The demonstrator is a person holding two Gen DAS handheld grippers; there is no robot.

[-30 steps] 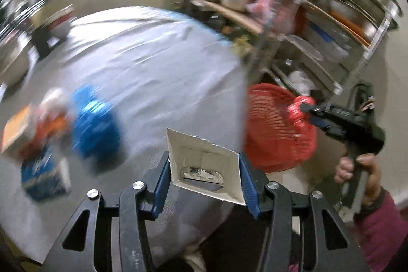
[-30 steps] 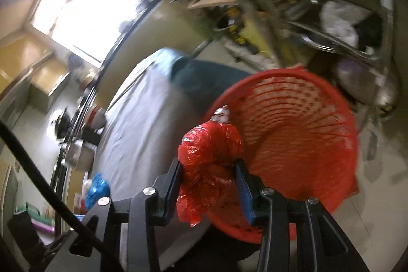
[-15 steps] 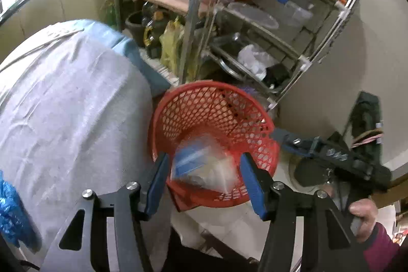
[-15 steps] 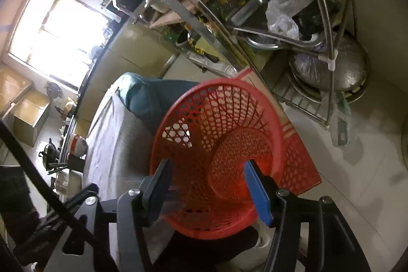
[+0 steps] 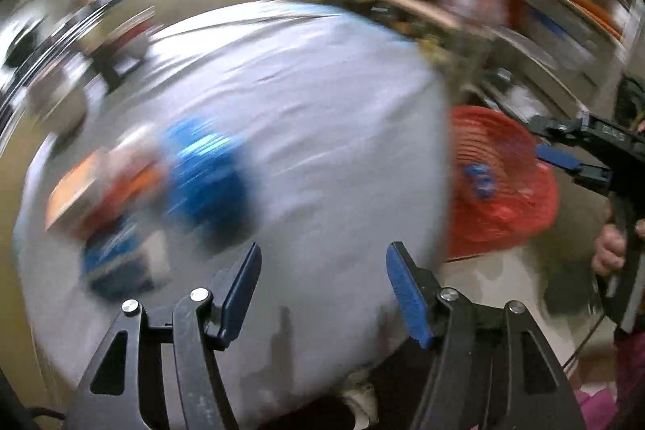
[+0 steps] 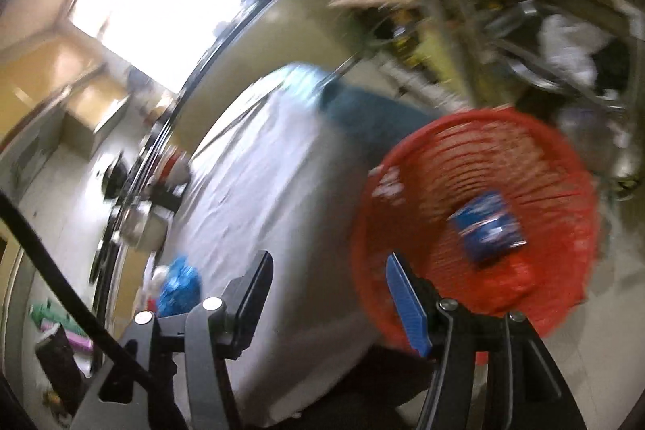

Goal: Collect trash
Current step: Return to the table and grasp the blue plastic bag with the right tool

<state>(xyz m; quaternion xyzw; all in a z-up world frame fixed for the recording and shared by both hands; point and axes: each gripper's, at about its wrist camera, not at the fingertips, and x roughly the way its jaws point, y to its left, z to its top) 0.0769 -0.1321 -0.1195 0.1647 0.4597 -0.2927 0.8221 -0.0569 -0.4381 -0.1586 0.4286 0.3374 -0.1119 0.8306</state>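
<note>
Both views are motion-blurred. A red mesh basket stands on the floor beside the cloth-covered table; it also shows in the right wrist view. Inside it lie a blue and white carton and a red plastic bag. My left gripper is open and empty above the table's near edge. My right gripper is open and empty, just left of the basket; it also shows in the left wrist view. On the table's left lie a blue crumpled bag, an orange packet and a blue box.
A metal rack with pots and bags stands behind the basket. A counter with pots runs along the table's far side. The blue bag also shows in the right wrist view.
My left gripper let the carton fall into the basket and swung back left over the table. My right gripper dropped the red bag in the basket and has turned left toward the table.
</note>
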